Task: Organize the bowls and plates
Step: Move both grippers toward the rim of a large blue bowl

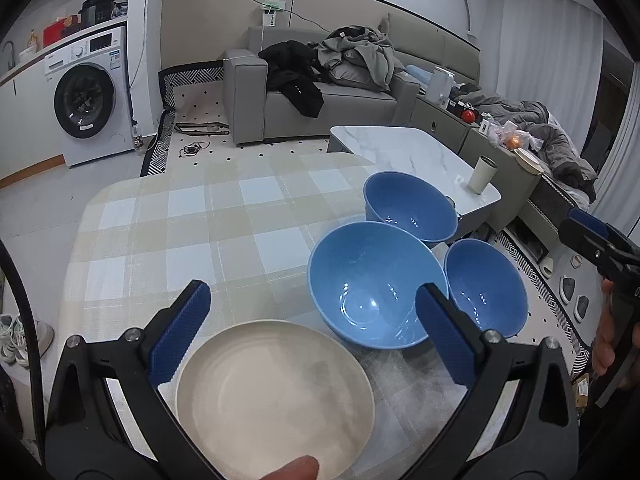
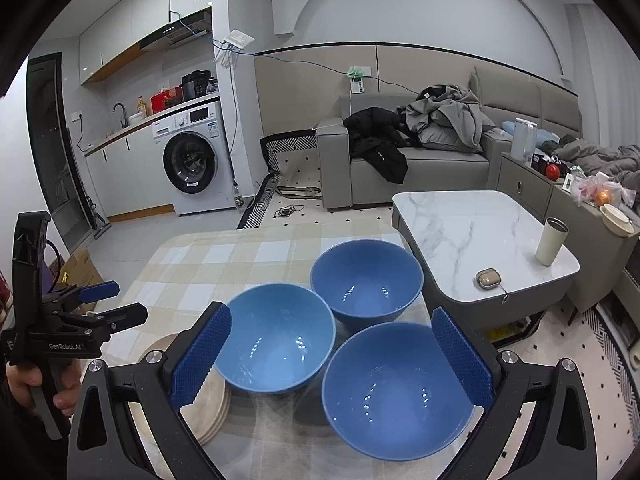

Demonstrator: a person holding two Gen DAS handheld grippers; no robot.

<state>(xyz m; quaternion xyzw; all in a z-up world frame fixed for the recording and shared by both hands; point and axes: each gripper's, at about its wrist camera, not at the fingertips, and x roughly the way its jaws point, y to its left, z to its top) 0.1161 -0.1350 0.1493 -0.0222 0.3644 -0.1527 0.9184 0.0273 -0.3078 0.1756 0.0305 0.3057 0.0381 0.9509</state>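
Checked tablecloth [image 2: 208,264] covers the table; grey sofa [image 2: 416,168] behind.

walls: white, arched panel at 12 o'clock | sofa [image 2: 412,160]: grey, clothes heaped on it | washing machine [image 2: 192,160]: 10 o'clock, under counter | coffee table [image 2: 472,232]: marble, 3 o'clock | floor: pale tile | ceiling spotlights lit
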